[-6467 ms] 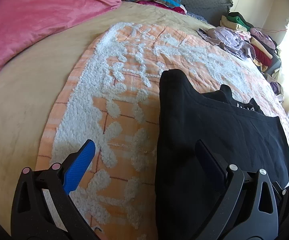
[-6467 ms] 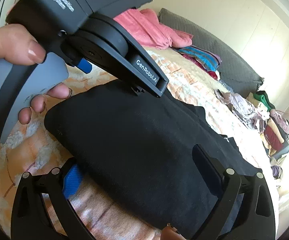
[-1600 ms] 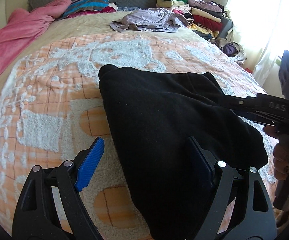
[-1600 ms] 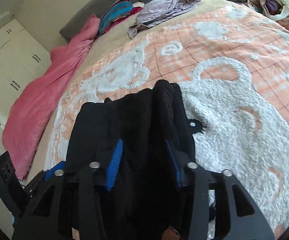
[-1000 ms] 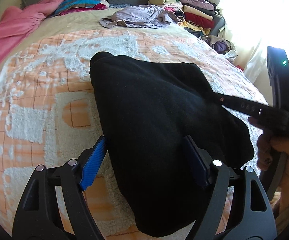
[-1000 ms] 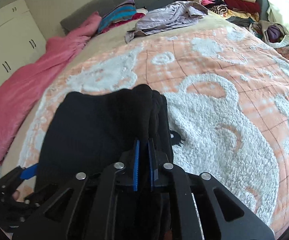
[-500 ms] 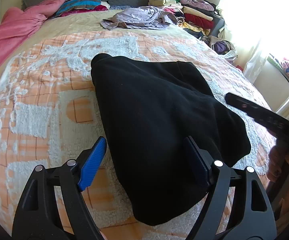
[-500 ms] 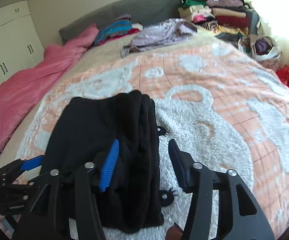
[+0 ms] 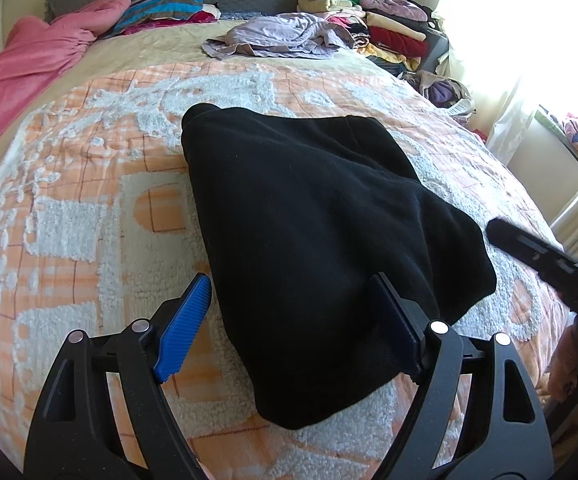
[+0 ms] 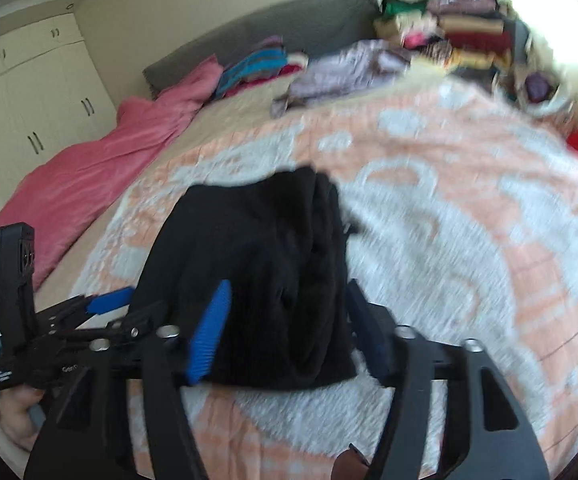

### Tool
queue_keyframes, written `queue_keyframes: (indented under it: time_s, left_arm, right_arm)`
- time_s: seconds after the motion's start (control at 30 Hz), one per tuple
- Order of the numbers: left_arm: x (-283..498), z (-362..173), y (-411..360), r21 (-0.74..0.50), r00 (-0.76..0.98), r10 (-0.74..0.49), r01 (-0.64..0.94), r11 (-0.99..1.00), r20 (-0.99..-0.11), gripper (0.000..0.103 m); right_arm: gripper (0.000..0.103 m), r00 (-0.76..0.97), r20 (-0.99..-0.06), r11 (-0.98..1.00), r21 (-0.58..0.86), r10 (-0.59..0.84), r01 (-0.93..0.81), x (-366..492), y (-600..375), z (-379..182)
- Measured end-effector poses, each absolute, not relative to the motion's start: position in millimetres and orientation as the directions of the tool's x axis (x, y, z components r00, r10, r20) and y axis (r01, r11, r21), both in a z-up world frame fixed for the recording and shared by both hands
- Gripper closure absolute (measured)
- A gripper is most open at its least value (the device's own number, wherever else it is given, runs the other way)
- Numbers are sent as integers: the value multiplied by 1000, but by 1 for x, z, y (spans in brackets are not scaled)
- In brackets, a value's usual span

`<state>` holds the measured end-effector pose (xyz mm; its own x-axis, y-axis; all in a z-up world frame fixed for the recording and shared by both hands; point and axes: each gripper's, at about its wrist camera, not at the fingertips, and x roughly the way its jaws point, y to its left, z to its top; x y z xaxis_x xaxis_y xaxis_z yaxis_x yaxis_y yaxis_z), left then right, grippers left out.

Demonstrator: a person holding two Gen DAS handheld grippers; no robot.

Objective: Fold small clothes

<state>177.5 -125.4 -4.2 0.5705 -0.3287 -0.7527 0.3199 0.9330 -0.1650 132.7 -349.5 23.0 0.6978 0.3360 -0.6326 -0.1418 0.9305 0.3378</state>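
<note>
- The black garment (image 9: 313, 240) lay folded on the orange-and-white blanket (image 9: 69, 216), near its middle, with stacked folded edges along one side (image 10: 325, 264).
- The left gripper (image 9: 289, 320) hovered over the garment's near end, jaws spread wide; its blue pad (image 9: 185, 328) stood clear of the cloth over the blanket, so it gripped nothing.
- The right gripper (image 10: 289, 328) was released too: its jaws stood apart on either side of the garment's folded edge, the pads not pressing on it.
- In the left wrist view, the right gripper's black body (image 9: 549, 264) showed just beside the garment's right edge.
- Beyond the blanket lay a lilac garment (image 9: 277, 36), a pink quilt (image 9: 21, 76) and a clothes pile (image 9: 381, 24).
</note>
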Motion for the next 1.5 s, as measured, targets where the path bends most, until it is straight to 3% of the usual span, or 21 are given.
queue_keyframes:
  time_s: [0.03,0.13,0.3,0.4,0.5,0.53,0.63,0.67,0.83,0.93,1.07,1.5]
  left_arm:
    - [177,-5,-124,-170,569,-331,318,933,-753,30]
    - [175,-9,-124,-192,559,-347,317,929,-754,31]
    - [169,-9,-128,-168,565,-338,331,928,-753,33]
    - [167,-9,-127,-172,561,-340,331,928,-755,33]
    - [162,-6,-124,-178,564,-345,330,927,-750,33]
    - [159,-4,-122,-182,567,-350,332,925,-745,33]
    - [150,1,-118,-182,581,-358,340,923,-731,32]
    - [147,3,-116,-181,586,-361,344,921,-726,31]
    - [128,12,-106,-170,611,-370,361,917,-700,29]
    - [118,15,-99,-172,622,-376,363,916,-687,18]
    - [102,16,-91,-176,634,-385,369,913,-670,10]
    - [64,-5,-73,-169,655,-374,355,919,-657,10]
  right_arm:
    - [54,678,-639,919,366,363,-147,135,-349,18]
    - [95,632,-673,912,383,384,-146,142,-348,6]
    - [94,645,-696,944,301,314,-135,136,-345,10]
    - [89,640,-722,962,248,264,-117,134,-336,3]
    - [69,687,-688,970,213,231,-113,121,-333,10]
    - [56,705,-677,975,194,212,-107,116,-332,13]
    - [49,760,-628,984,154,169,-91,96,-330,22]
    - [40,786,-601,988,133,145,-81,84,-329,26]
    - [19,849,-521,996,76,86,-54,52,-324,34]
    - [8,880,-473,999,33,38,-26,31,-320,36]
    - [5,890,-454,999,24,40,-33,12,-317,37]
    - [5,866,-499,1000,3,25,-28,-25,-298,19]
